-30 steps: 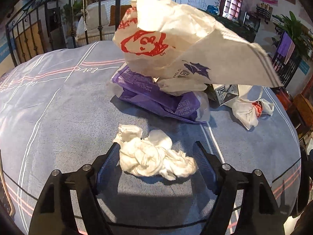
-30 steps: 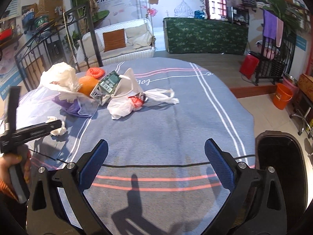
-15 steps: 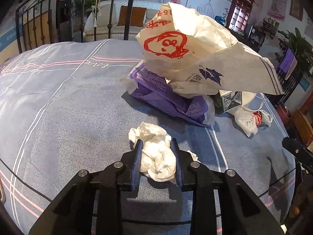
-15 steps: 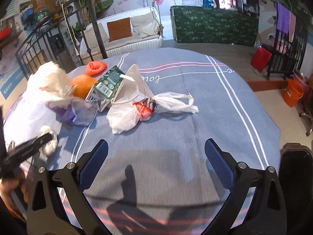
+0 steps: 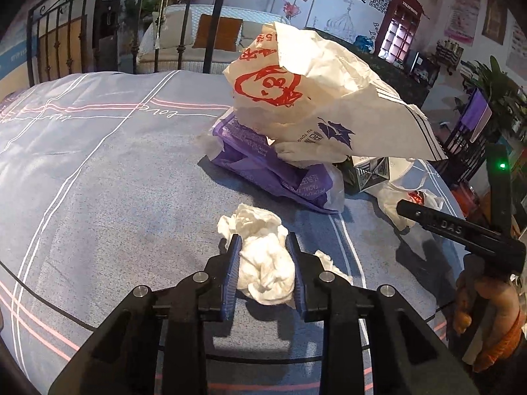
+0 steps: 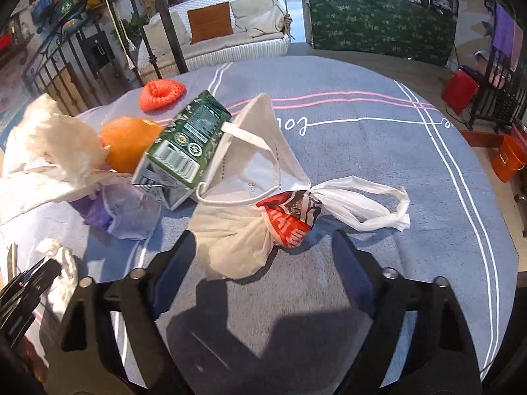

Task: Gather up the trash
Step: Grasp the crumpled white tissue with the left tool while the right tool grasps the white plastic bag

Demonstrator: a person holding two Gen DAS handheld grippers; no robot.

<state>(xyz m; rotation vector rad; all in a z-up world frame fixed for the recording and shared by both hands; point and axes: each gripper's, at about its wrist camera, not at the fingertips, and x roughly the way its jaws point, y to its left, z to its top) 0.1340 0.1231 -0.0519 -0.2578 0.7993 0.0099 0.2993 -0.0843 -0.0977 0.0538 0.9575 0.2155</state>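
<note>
While the left gripper (image 5: pixel 265 250) squeezes the crumpled tissue (image 5: pixel 266 263), here is how it stands:

Left grip: fingers pressed in on both sides of the tissue, clamped on the wad, which looks just off or barely on the blue tablecloth (image 5: pixel 98 181).

Tissue location: near edge of the table, just in front of the purple tissue pack (image 5: pixel 273 171) and the white paper bag (image 5: pixel 313 98) leaning over it.

Right grip: right gripper (image 6: pixel 263 247) spread wide, holding nothing, its fingers either side of the knotted plastic bag (image 6: pixel 250 240) with the red wrapper (image 6: pixel 286 220) inside.

Risk one: a loose tail of tissue sticks out to the right of the grip; I judge it could tear off or snag and stay behind if the lift is fast.

Risk two: soft paper compresses, so the wad may slip out during the carry.

Risk three: on the right, closing could catch the face mask (image 6: pixel 257 151) strap too, dragging the green carton (image 6: pixel 187 144) and the orange (image 6: pixel 128 141) along.

Left pose: low, nearly level with the table, pointing at the pile.

Right pose: angled down over the bag, close above the cloth.
</note>
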